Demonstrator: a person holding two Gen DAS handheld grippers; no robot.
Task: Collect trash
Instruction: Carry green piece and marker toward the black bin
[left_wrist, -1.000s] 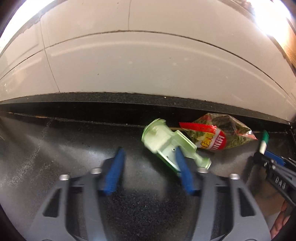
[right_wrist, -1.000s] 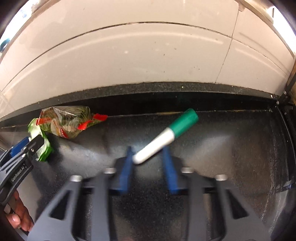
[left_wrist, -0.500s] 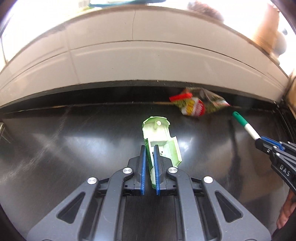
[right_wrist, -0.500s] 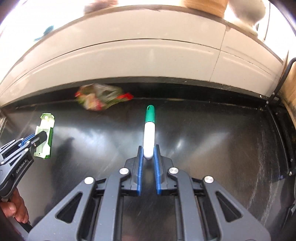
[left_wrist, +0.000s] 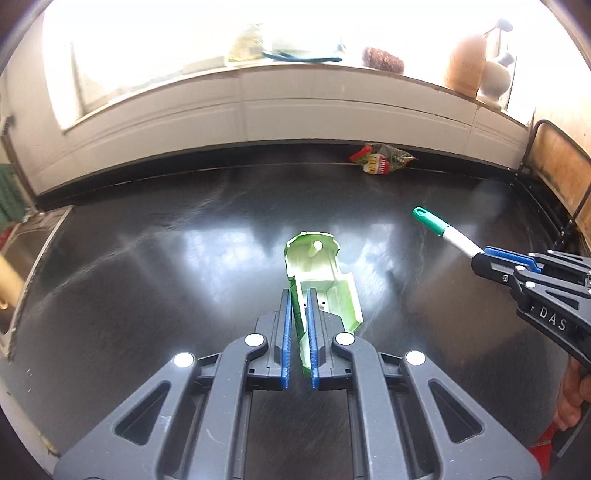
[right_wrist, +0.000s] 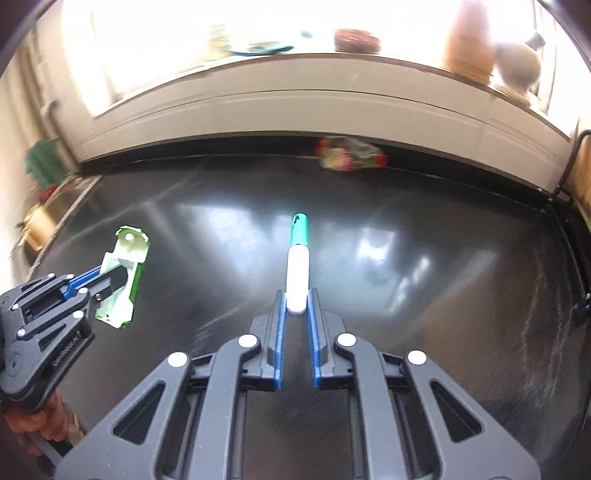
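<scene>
We see the glossy black tabletop (left_wrist: 147, 295) bare but for a crinkled red-and-green snack wrapper (left_wrist: 380, 159) at its back edge. Our left tool (left_wrist: 298, 325) clamps a pale green moulded plastic shell (left_wrist: 317, 273) by one wall, aloft, likely for binning. Our right tool (right_wrist: 295, 325) pinches a white marker with green cap (right_wrist: 298, 258) by its tail.

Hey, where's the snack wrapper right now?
The snack wrapper lies at the far edge of the black countertop, against the white wall panel, beyond the marker in the right claw.
</scene>
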